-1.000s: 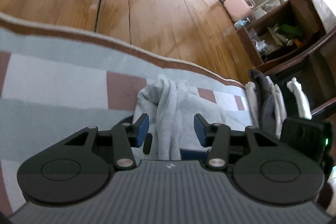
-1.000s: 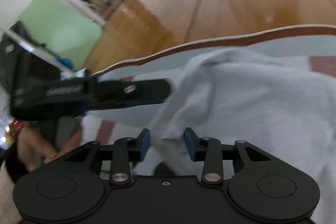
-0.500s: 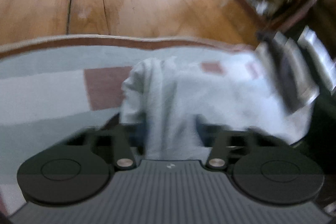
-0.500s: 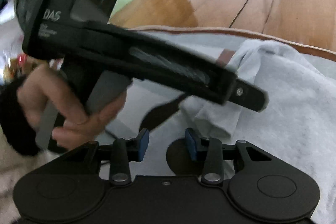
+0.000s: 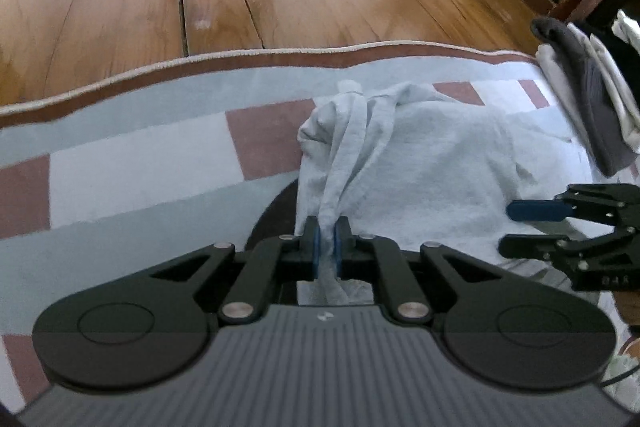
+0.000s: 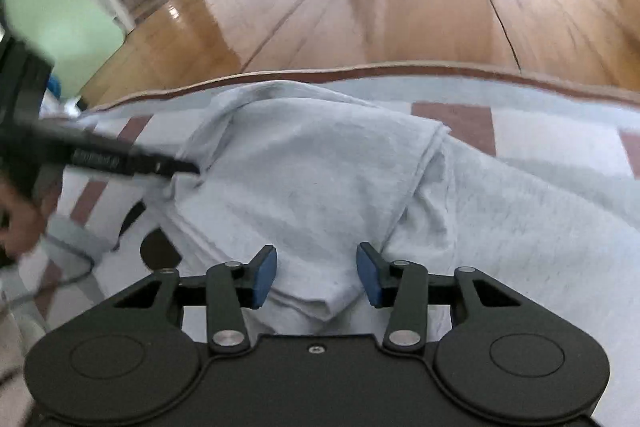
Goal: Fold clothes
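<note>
left gripper (image 5: 327, 247) pinching grey garment (image 5: 420, 155), jaws easing apart | right gripper (image 6: 316, 277) spreading over its fold, gripping nothing | rug (image 5: 132, 163) lying underneath

Not much to read here. Left wrist view: small pale logo mark on the ribbed grey housing (image 5: 322, 317), dead centre just behind the left gripper (image 5: 326, 242), a shape and no letters. Same view, right gripper (image 5: 528, 227) off to the right of that housing, white chars printed on its black body near the frame edge, too small and turned to make out. Right wrist view: left gripper (image 6: 192, 169) comes in from the left over the grey garment (image 6: 320, 187), strip of white print along its black arm, blurred, illegible. No other labels, nos. or signs legible.
</note>
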